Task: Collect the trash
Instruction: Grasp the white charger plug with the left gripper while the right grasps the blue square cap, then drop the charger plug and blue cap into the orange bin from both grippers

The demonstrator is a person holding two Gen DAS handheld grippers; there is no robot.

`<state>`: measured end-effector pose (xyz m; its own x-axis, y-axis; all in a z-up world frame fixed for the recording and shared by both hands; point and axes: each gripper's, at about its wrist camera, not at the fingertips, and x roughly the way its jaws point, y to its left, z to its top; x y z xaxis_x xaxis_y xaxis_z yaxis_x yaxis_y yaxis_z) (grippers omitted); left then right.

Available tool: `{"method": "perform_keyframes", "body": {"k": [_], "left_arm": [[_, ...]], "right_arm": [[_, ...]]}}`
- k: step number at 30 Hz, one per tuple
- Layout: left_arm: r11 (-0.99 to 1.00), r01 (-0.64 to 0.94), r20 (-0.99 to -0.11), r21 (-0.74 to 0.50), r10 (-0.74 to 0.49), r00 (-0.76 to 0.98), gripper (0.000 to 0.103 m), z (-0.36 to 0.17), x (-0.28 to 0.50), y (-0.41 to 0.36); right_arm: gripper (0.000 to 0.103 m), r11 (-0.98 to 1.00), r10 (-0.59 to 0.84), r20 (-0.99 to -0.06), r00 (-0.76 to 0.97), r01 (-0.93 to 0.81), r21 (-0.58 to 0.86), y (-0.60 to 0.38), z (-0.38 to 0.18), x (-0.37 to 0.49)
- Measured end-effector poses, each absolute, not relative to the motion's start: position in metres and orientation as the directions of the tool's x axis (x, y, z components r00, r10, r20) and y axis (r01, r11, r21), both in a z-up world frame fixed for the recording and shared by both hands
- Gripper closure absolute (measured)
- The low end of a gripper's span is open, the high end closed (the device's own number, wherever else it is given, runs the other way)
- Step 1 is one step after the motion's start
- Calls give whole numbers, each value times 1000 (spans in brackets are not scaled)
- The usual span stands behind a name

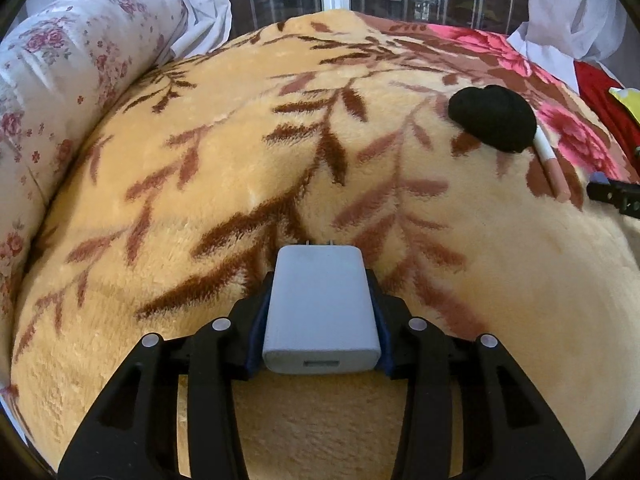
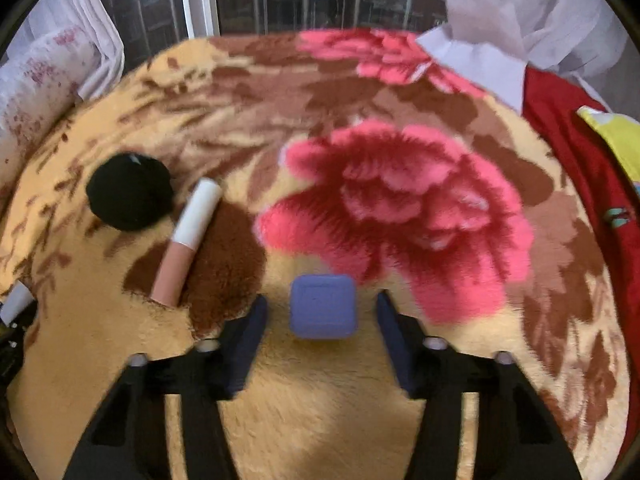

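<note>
Right hand-held gripper (image 2: pixel 322 316) astride blue case (image 2: pixel 323 306)

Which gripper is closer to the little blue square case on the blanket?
Right. The right gripper straddles the blue case, jaws apart on either side. The left gripper, off to its left, is shut on a white charger.

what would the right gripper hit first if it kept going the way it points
Most likely the small blue case, which lies on the blanket between the right gripper's open fingers, untouched. Depth is unclear in this blurred view.
</note>
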<state>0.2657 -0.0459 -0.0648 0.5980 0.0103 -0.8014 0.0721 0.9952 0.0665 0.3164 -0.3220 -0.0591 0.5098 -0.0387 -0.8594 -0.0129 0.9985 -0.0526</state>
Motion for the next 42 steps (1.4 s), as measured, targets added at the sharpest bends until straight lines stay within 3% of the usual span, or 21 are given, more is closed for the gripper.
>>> {"method": "perform_keyframes", "body": {"k": [5, 14, 22, 33, 42], "left_arm": [[995, 72, -800, 63, 7, 600, 60, -65, 267, -45], [998, 60, -777, 34, -11, 630, 64, -63, 261, -41], [997, 52, -745, 53, 5, 666, 64, -60, 244, -42], [993, 103, -698, 59, -33, 715, 64, -37, 165, -43], [984, 178, -703, -4, -130, 700, 64, -21, 64, -29]], "right_arm": [[71, 995, -80, -845, 529, -10, -101, -313, -65, 315], [72, 994, -99, -816, 569, 24, -103, -312, -51, 300], [71, 994, 85, -771, 631, -5, 105, -287, -27, 227], [71, 977, 211, -650, 730, -141, 159, -233, -1, 84], [71, 953, 296, -634, 715, -180, 242, -228, -4, 6]]}}
